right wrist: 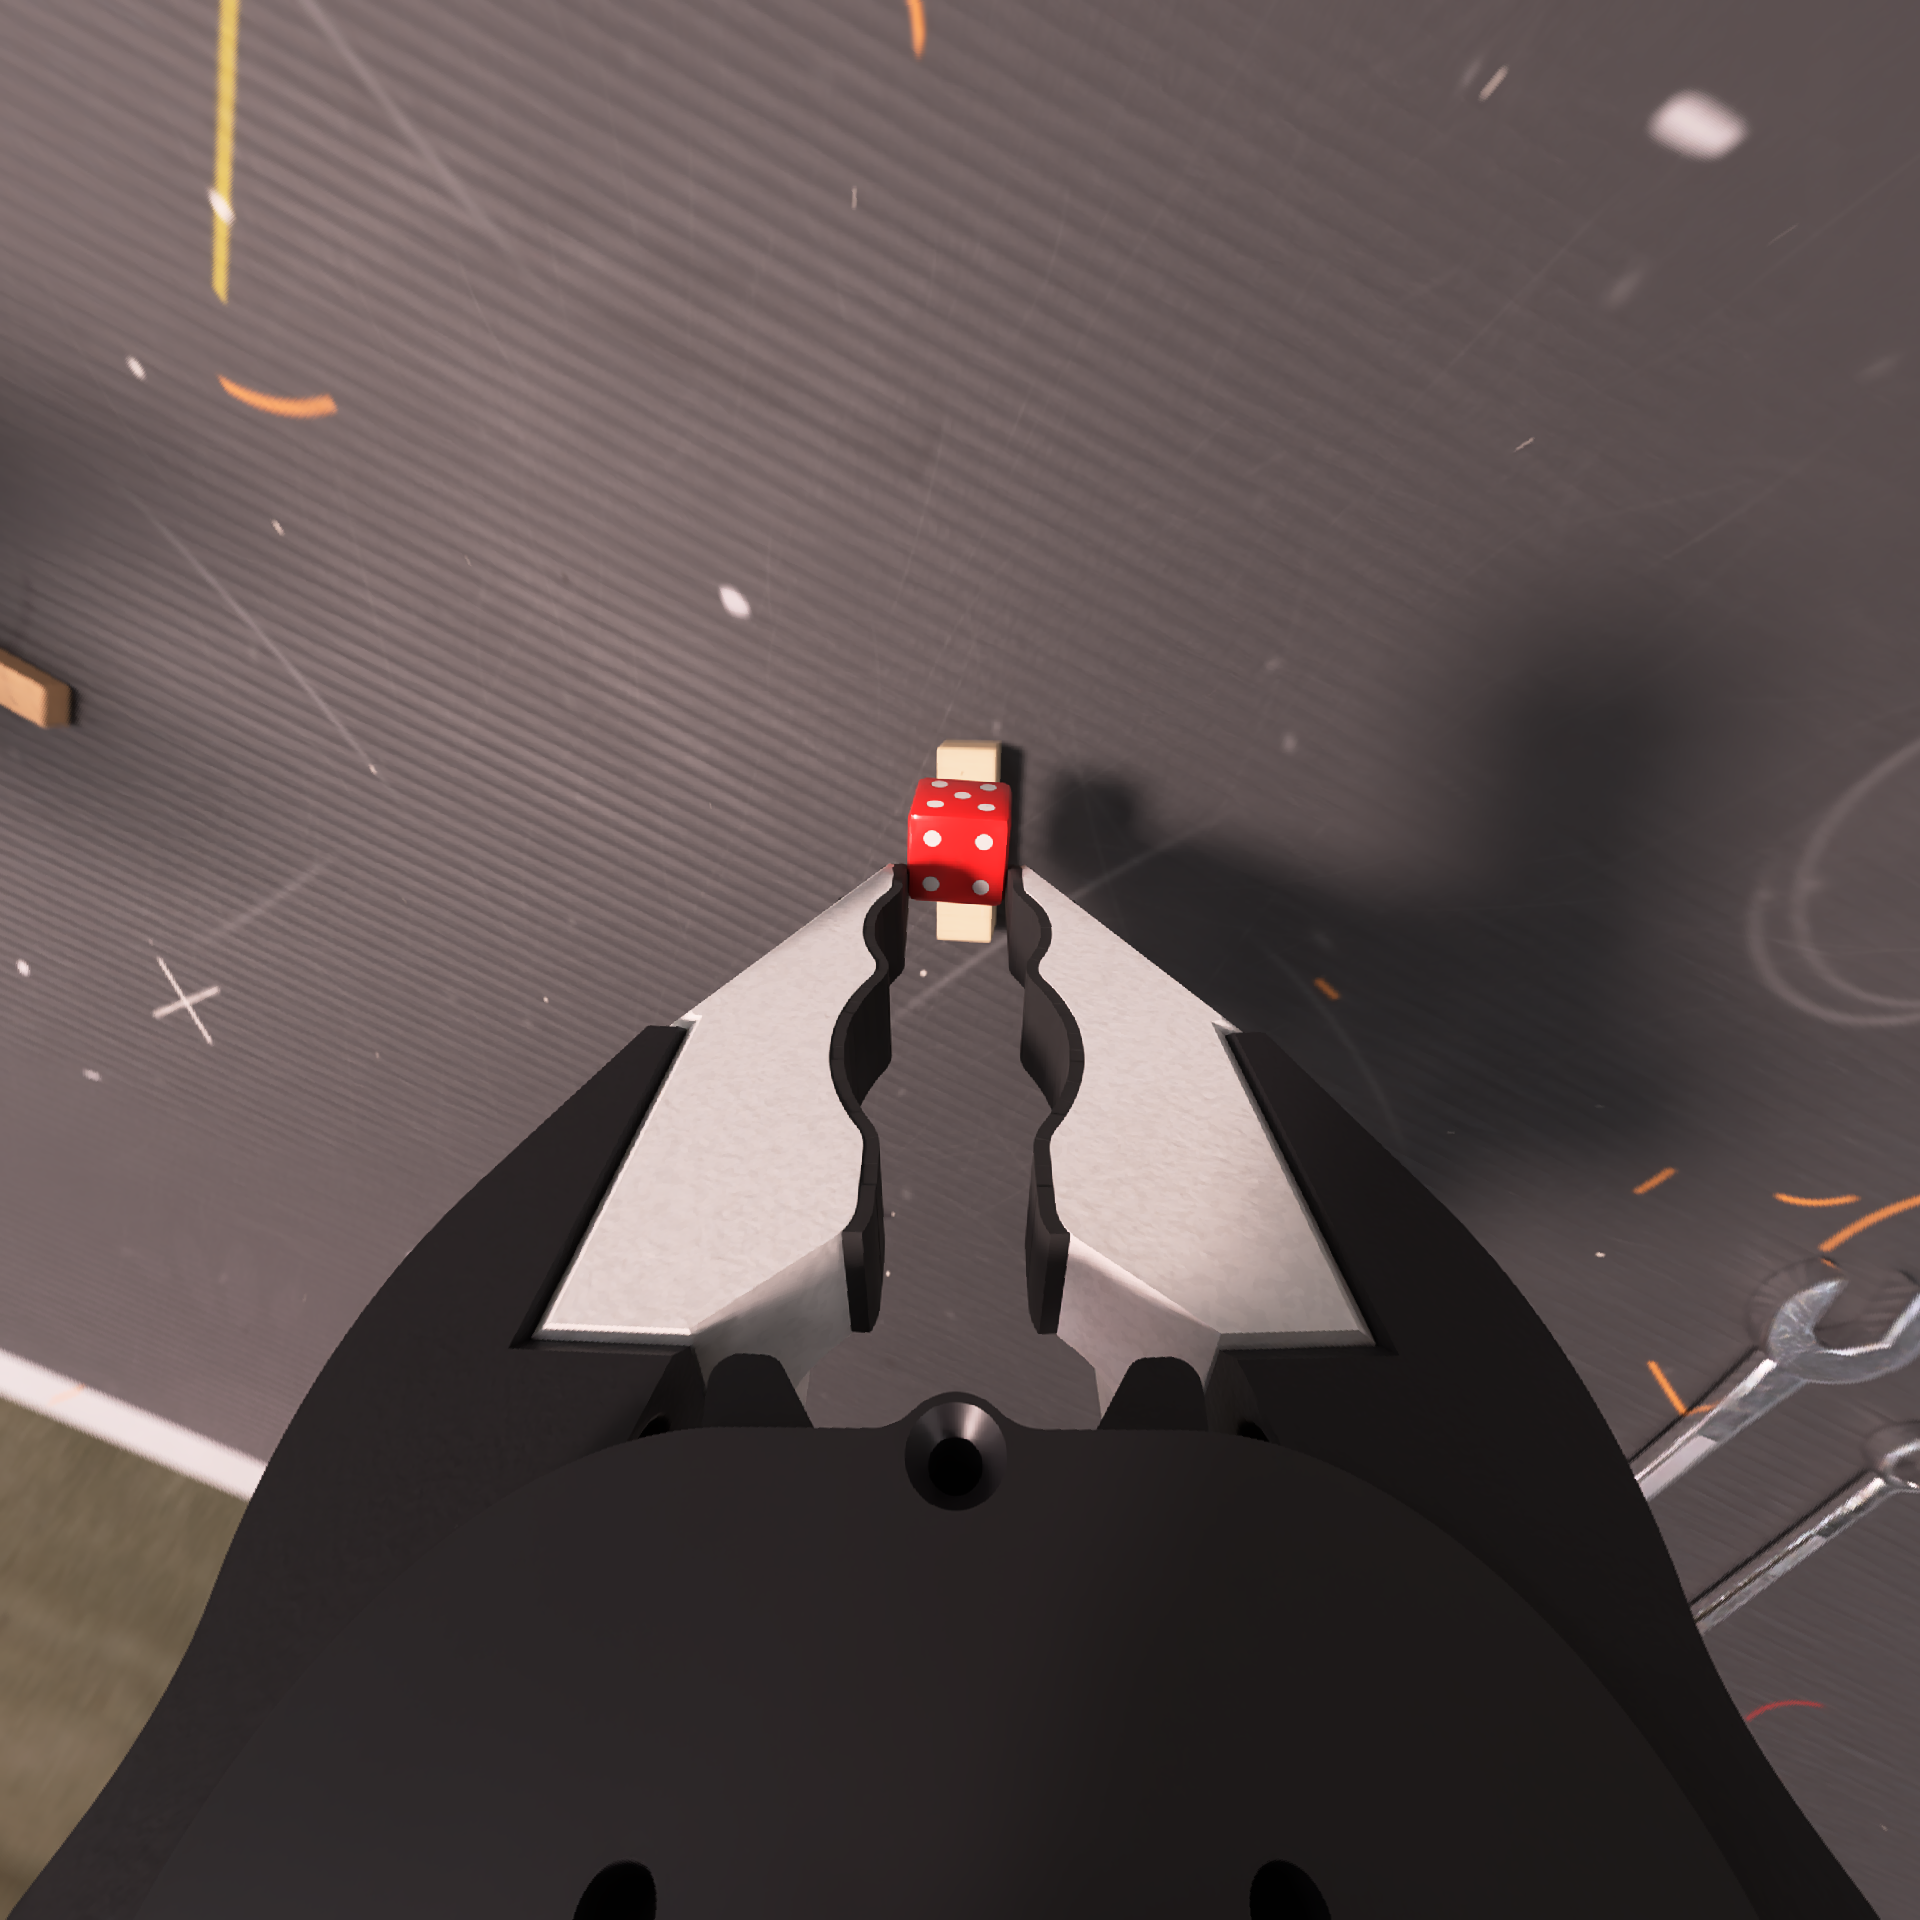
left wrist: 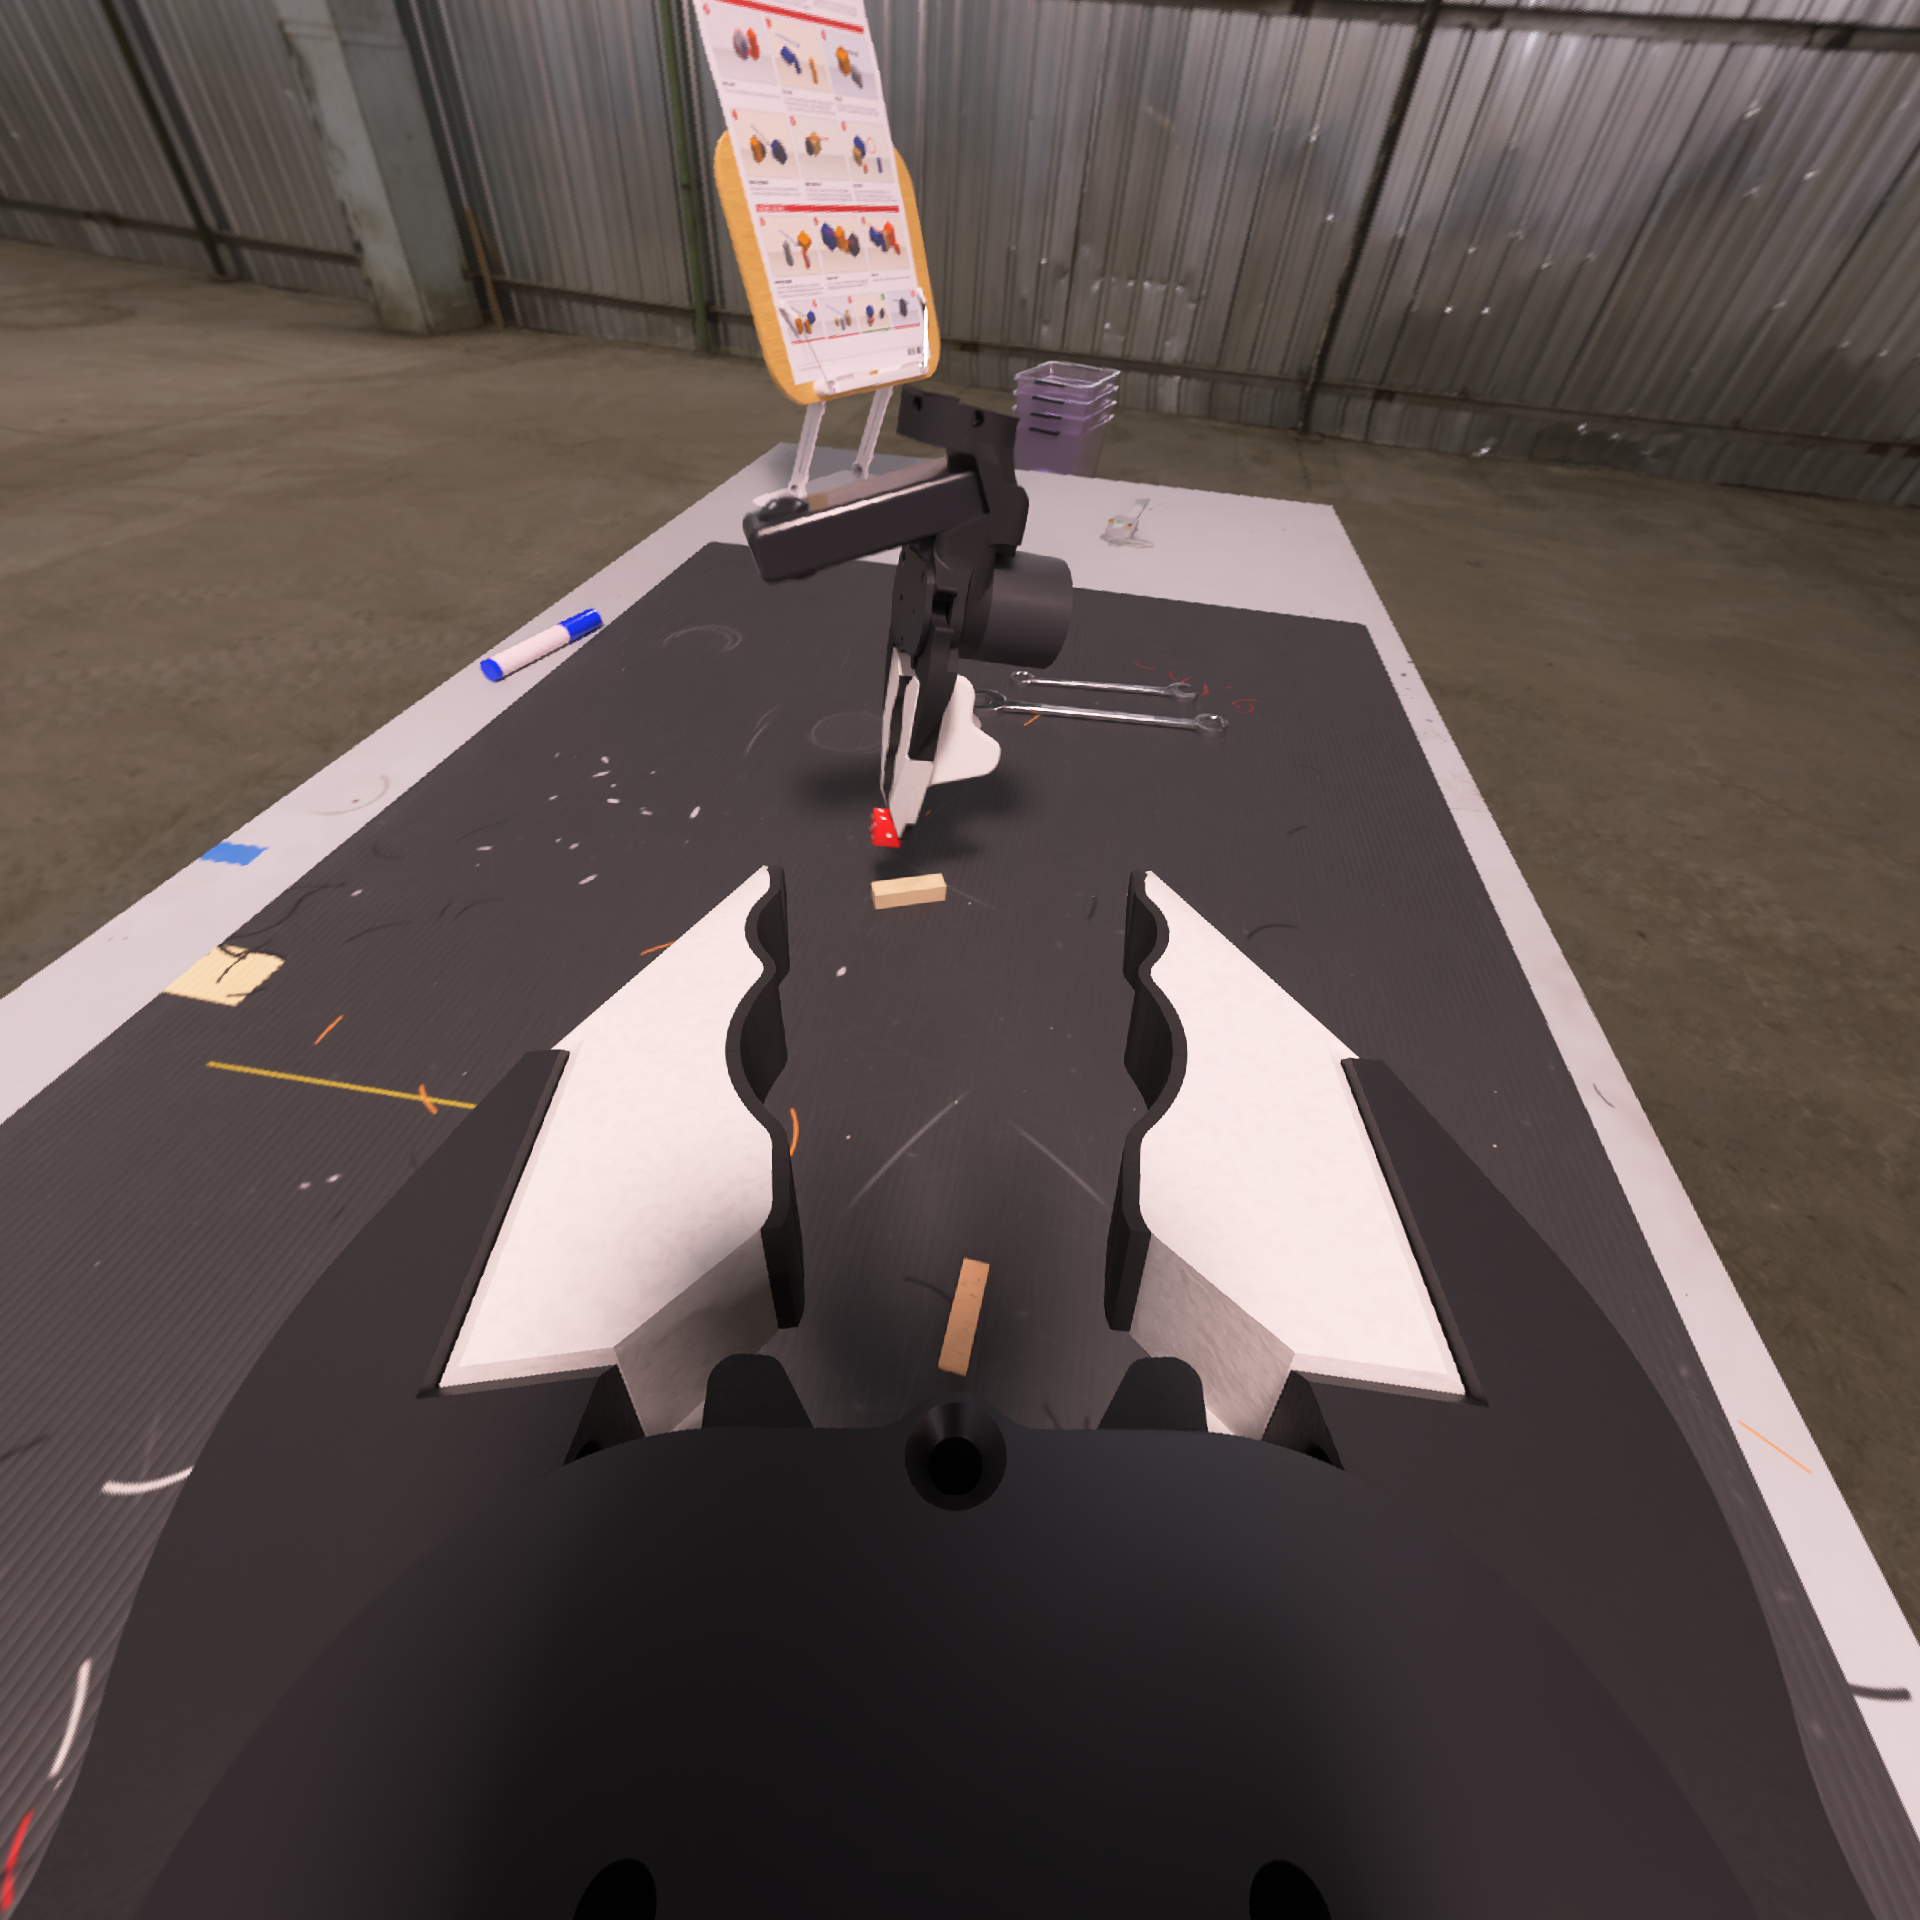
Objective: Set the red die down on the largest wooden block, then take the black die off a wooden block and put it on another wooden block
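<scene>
our right gripper (right wrist: 956, 883) pinched the red die (right wrist: 957, 840) at its fingertips, above a pale wooden block (right wrist: 966, 758) on the dark mat (right wrist: 1247, 416). our left gripper (left wrist: 954, 883) hung with fingers spread, a tan block (left wrist: 963, 1317) at six o'clock between them.

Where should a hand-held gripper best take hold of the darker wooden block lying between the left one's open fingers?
Across its two long side faces, from above: the darker wooden block lies flat on the mat, long and narrow, so its width fits between the fingers.
</scene>
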You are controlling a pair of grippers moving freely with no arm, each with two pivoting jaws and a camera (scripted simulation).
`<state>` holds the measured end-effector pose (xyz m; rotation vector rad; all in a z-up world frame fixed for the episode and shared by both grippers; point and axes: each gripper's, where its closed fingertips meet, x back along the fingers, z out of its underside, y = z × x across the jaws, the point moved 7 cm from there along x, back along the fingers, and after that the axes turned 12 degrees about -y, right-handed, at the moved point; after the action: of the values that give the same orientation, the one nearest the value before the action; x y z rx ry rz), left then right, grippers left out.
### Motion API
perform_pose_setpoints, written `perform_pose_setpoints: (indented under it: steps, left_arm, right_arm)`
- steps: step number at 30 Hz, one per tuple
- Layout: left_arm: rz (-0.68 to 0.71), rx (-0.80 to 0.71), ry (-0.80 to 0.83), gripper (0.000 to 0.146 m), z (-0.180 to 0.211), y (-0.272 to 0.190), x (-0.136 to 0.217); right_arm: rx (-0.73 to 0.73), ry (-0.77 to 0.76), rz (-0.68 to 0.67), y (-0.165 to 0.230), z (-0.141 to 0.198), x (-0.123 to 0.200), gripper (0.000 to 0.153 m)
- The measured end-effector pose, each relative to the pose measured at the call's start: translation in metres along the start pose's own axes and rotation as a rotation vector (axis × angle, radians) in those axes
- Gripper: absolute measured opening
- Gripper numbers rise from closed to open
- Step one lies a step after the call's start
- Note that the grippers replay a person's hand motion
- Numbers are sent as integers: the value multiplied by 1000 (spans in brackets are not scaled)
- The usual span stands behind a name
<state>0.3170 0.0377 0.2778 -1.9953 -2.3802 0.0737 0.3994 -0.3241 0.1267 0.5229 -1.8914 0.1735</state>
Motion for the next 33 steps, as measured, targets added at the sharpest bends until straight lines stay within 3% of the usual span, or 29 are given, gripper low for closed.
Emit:
perform_pose_setpoints:
  steps: [5, 7, 8, 12, 15, 19, 22, 28, 33]
  left_arm:
    - [-74, 16, 24, 72, -6, 5, 16]
    - [-118, 12, 57, 77, -8, 9, 25]
    - [-146, 1, 77, 77, -9, 11, 31]
    - [-289, -59, 200, 77, -13, 17, 72]
    - [-429, -63, 400, 68, -1, 23, 118]
    - [-559, 41, 743, 60, 37, 28, 182]
    - [-568, 87, 913, 48, 60, 31, 210]
    - [-602, 176, 971, 41, 79, 29, 229]
    - [-560, 114, 1010, 41, 100, 27, 236]
  right_arm:
    - [8, 210, -29, 1, 15, -28, 18]
    - [0, 205, -19, 0, 12, -29, 18]
    - [-4, 190, -7, 0, 9, -27, 19]
    - [36, 28, 36, 0, -5, -4, 48]
    - [63, -116, 74, 2, -15, 19, 52]
    - [93, -223, 66, 5, -21, 35, 52]
    - [93, -228, 72, 2, -21, 34, 52]
    - [70, -187, 72, -7, -17, 28, 52]
    - [83, -220, 50, -5, -19, 31, 42]
